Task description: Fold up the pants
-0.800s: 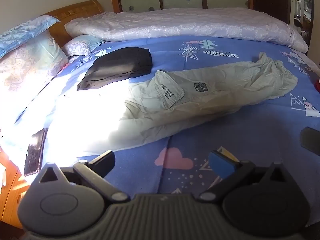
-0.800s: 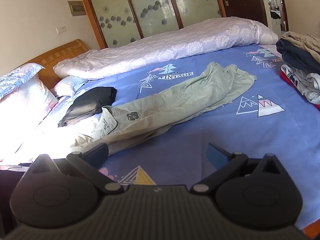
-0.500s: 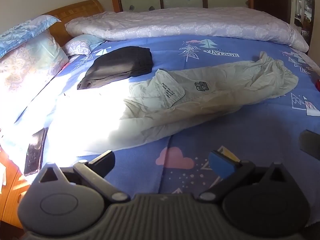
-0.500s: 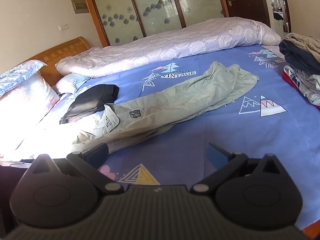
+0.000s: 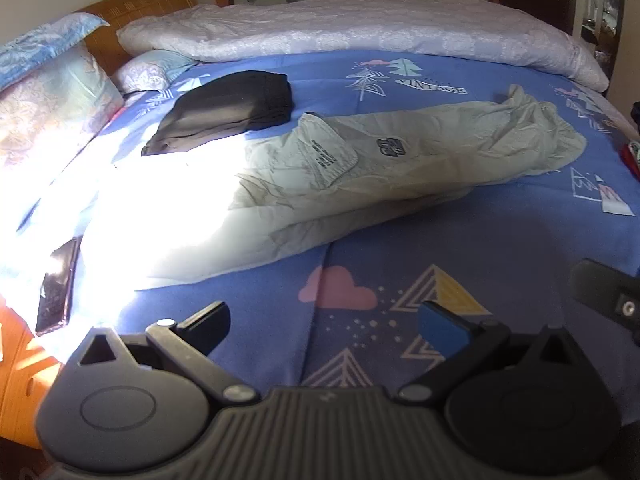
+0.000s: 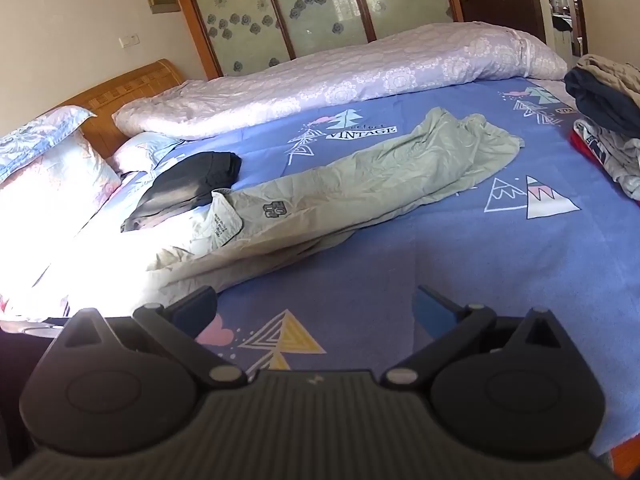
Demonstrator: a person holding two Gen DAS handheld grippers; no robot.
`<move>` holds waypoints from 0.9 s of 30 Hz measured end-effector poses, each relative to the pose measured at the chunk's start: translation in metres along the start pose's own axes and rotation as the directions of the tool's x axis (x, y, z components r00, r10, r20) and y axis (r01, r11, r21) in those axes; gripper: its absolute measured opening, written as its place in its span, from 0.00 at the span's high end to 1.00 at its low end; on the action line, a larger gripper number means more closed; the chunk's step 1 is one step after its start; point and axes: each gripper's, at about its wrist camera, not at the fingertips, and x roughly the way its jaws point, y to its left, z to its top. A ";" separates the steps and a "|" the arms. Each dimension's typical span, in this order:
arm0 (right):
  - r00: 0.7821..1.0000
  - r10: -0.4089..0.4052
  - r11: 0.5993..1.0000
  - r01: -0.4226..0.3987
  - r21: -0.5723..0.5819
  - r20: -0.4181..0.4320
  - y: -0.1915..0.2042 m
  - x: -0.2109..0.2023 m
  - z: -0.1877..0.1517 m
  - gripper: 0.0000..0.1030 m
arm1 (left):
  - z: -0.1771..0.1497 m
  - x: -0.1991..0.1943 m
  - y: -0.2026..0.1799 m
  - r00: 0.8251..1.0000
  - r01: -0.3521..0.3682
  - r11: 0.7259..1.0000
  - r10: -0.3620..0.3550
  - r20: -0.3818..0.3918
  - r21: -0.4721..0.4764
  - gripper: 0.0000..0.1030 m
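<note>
Pale green pants point(image 5: 400, 160) point(image 6: 344, 196) lie stretched across the blue patterned bed sheet point(image 5: 500, 248) point(image 6: 500, 264), folded lengthwise, waist end at the left in bright sunlight, leg ends bunched at the right. My left gripper point(image 5: 324, 320) hovers open over the sheet, short of the pants' near edge, with nothing between its fingers. My right gripper point(image 6: 316, 304) is also open and empty, near the waist end's lower edge. Part of the right gripper point(image 5: 608, 296) shows at the right edge of the left wrist view.
A folded dark garment point(image 5: 228, 112) point(image 6: 188, 188) lies beside the waist. A rolled white quilt point(image 5: 360, 32) point(image 6: 340, 84) runs along the far side. Pillows point(image 5: 48, 92) and a wooden headboard point(image 6: 128, 96) stand left. A phone point(image 5: 58, 284) lies near the left edge. Clothes point(image 6: 608, 120) pile at right.
Both views have shifted slightly; the pants and the dark garment lie as before. Both grippers stay open and empty.
</note>
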 end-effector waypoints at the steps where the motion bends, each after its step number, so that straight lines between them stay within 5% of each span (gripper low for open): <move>1: 0.999 0.031 0.999 -0.031 0.012 -0.025 -0.002 0.002 -0.001 0.00 | -0.003 -0.001 0.003 0.999 0.038 0.999 -0.038 -0.006 -0.008 0.00; 6: 0.980 0.136 0.979 -0.111 0.172 -0.142 -0.020 0.021 -0.006 0.00 | -0.002 0.002 0.028 0.985 0.169 0.983 -0.171 -0.034 -0.066 0.05; 8: 0.981 0.127 0.976 -0.098 0.193 -0.149 -0.022 0.026 -0.005 0.10 | 0.010 0.004 0.048 0.984 0.175 0.982 -0.177 -0.015 -0.069 0.14; 11: 0.982 0.118 0.978 -0.088 0.191 -0.150 -0.022 0.031 -0.002 0.32 | 0.045 0.007 0.100 0.996 0.025 0.996 -0.017 0.089 -0.091 0.14; 15: 0.985 0.102 0.974 -0.071 0.214 -0.137 -0.030 0.037 0.003 0.58 | 0.102 0.044 0.193 0.953 -0.241 0.949 0.271 0.134 -0.205 0.14; 19: 0.991 0.052 0.974 -0.023 0.225 -0.123 -0.038 0.051 0.014 0.62 | 0.136 0.117 0.260 0.962 -0.261 0.926 0.273 0.007 -0.272 0.18; 20: 0.993 0.029 0.978 -0.005 0.208 -0.110 -0.041 0.056 0.021 0.62 | 0.139 0.133 0.265 0.961 -0.272 0.924 0.274 -0.031 -0.269 0.24; 22: 0.998 -0.005 0.987 0.016 0.159 -0.070 -0.049 0.067 0.043 0.62 | 0.138 0.162 0.268 0.969 -0.243 0.935 0.224 -0.100 -0.257 0.83; 24: 0.999 -0.041 0.993 0.043 0.114 -0.021 -0.064 0.081 0.076 0.61 | 0.133 0.166 0.266 0.980 -0.193 0.941 0.169 -0.108 -0.279 0.89; 27: 0.985 -0.148 0.989 0.145 0.040 0.086 -0.095 0.107 0.135 0.61 | 0.115 0.122 0.254 0.993 -0.098 0.958 0.112 0.040 -0.271 0.90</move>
